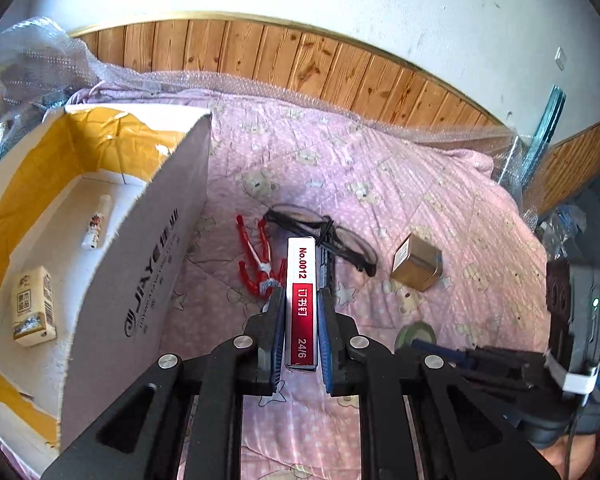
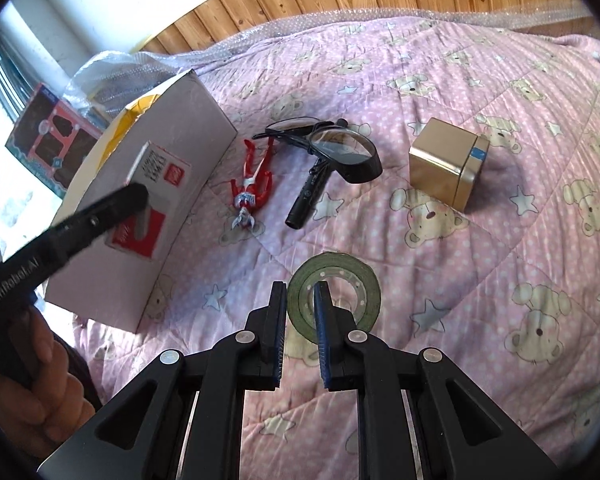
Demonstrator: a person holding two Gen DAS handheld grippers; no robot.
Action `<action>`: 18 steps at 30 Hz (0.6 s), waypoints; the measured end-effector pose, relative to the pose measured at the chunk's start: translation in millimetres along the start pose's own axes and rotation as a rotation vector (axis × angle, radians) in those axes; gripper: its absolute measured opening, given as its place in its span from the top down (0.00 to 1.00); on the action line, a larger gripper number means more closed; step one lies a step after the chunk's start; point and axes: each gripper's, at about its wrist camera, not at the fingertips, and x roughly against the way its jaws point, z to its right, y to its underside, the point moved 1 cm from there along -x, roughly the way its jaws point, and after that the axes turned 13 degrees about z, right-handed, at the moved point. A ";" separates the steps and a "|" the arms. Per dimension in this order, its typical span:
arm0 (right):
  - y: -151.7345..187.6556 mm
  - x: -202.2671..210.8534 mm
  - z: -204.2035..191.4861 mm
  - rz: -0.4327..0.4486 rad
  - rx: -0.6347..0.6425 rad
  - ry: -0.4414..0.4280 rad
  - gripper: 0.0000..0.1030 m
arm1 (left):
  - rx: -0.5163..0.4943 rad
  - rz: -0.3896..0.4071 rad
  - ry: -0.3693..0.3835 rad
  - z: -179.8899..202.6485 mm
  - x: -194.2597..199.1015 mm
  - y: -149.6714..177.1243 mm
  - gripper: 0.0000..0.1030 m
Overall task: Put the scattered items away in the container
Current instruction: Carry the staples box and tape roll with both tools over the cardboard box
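Note:
My left gripper (image 1: 302, 292) is shut on a red and white staple box (image 1: 300, 280), held above the pink quilt just right of the open cardboard box (image 1: 156, 264). The box holds a small bottle (image 1: 98, 222) and a beige carton (image 1: 32, 306). On the quilt lie a red toy figure (image 2: 252, 184), glasses (image 2: 340, 148), a black pen (image 2: 308, 192) and a gold tin (image 2: 444, 164). My right gripper (image 2: 300, 288) is shut on the near-left wall of a green tape roll (image 2: 352, 280), one finger inside its hole.
The pink bear-print quilt (image 2: 500, 260) covers the bed, and wood panelling (image 1: 300, 60) runs behind it. Bubble wrap (image 1: 40, 52) and a toy package (image 2: 52, 140) lie beyond the cardboard box. A person's hand (image 2: 40, 380) holds the left gripper's handle.

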 end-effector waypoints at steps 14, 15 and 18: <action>15.8 48.3 -20.8 0.036 0.008 0.031 0.86 | 0.011 0.096 0.043 4.3 39.9 -18.6 0.85; 15.3 50.8 -23.3 0.040 0.012 0.032 0.86 | 0.009 0.103 0.047 4.7 43.1 -19.3 0.85; 13.7 56.6 -32.1 0.048 0.024 0.032 0.86 | 0.011 0.118 0.057 3.7 50.9 -21.3 0.85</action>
